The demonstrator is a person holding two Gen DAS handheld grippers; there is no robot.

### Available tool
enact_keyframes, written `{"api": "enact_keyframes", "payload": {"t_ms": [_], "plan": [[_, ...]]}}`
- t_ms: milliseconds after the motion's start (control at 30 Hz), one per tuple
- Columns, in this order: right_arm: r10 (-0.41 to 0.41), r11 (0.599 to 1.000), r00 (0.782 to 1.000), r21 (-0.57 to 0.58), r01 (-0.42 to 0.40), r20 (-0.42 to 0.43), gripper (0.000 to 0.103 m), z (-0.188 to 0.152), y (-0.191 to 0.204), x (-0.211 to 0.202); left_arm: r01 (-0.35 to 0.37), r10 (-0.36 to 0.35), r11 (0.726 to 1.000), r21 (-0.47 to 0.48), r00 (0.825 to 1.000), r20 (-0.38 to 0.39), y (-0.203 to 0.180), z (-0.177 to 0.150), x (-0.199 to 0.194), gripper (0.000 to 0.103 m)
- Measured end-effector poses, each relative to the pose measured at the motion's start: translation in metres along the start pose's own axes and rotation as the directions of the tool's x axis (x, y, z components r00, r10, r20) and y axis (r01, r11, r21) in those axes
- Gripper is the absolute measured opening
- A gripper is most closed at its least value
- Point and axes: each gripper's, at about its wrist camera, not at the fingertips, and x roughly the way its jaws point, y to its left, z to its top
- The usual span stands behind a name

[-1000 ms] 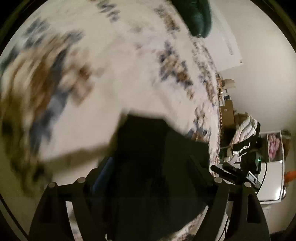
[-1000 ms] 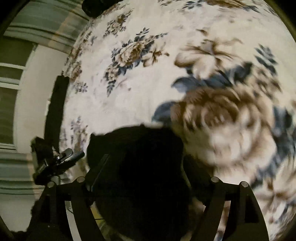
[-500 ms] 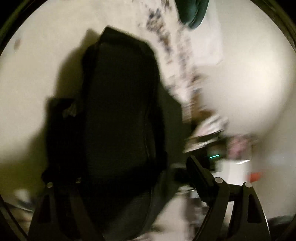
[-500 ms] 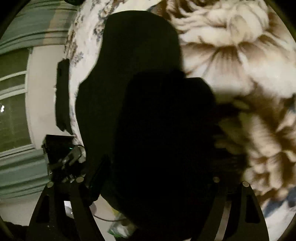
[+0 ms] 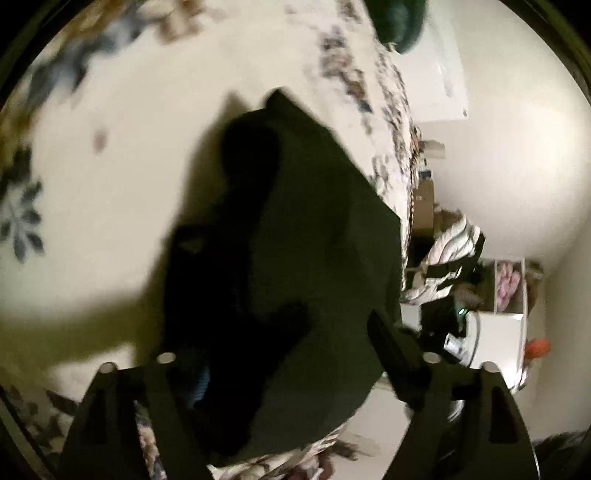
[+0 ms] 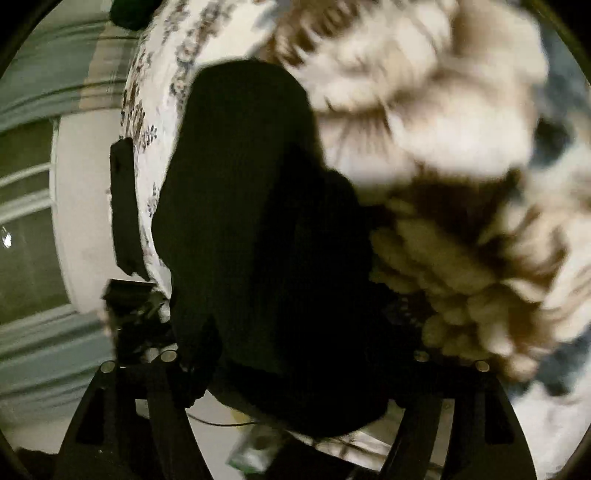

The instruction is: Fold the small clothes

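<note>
A black garment (image 5: 314,221) lies on the floral bedspread (image 5: 110,203), reaching from the middle of the left wrist view down between the fingers. My left gripper (image 5: 280,339) stands wide apart around its near end. The right finger (image 5: 395,350) shows clearly, while the left one is half under the cloth. In the right wrist view the same garment (image 6: 240,166) covers the middle of the picture over the big brown flower print (image 6: 443,147). The jaws of my right gripper (image 6: 295,343) are opening with the cloth between them; its right finger is hidden in the dark.
A dark green pillow (image 5: 399,22) sits at the far end of the bed. Past the bed's right edge are a heap of clothes (image 5: 450,251) and a white cabinet (image 5: 498,339). A dark strip (image 6: 123,206) hangs beside the bed's left edge, near a window (image 6: 29,221).
Both grippers have come down closer to the bed, and the black garment now fills the middle of each view. The cloth lies longer and flatter than a second ago.
</note>
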Motion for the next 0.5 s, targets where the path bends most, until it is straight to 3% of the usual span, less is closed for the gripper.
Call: {"api": "enact_keyframes", "payload": {"t_ms": [133, 267, 333, 367, 433, 500], "plan": [[0.018, 0.999, 0.997, -0.039, -0.015, 0.072, 0.078, 0.017, 0.018, -0.022, -0.038, 0.036, 0.999, 0.038, 0.997, 0.061, -0.021, 0.007, -0.003, 0.094], [-0.001, 0.999, 0.993, -0.037, 0.006, 0.12, 0.078, 0.049, 0.026, -0.015, -0.095, 0.092, 0.995, 0.025, 0.99, 0.103, -0.012, 0.027, 0.014, 0.094], [0.032, 0.999, 0.991, -0.028, -0.028, 0.128, 0.068, 0.068, 0.029, -0.003, -0.136, 0.132, 0.99, 0.035, 0.987, 0.095, -0.01, 0.042, 0.026, 0.094], [0.03, 0.999, 0.992, -0.025, -0.027, 0.126, 0.047, 0.081, 0.029, -0.005, -0.181, 0.176, 0.983, 0.042, 0.98, 0.096, -0.013, 0.052, 0.033, 0.094], [-0.022, 1.0, 0.99, -0.005, 0.023, 0.137, 0.042, 0.096, 0.024, 0.0, -0.293, 0.288, 0.955, 0.041, 0.953, 0.097, -0.004, 0.067, 0.041, 0.094], [-0.014, 0.999, 0.99, 0.053, 0.007, 0.14, 0.041, 0.102, 0.006, 0.0, -0.255, 0.254, 0.967, 0.009, 0.965, 0.063, 0.013, 0.076, 0.046, 0.096]]}}
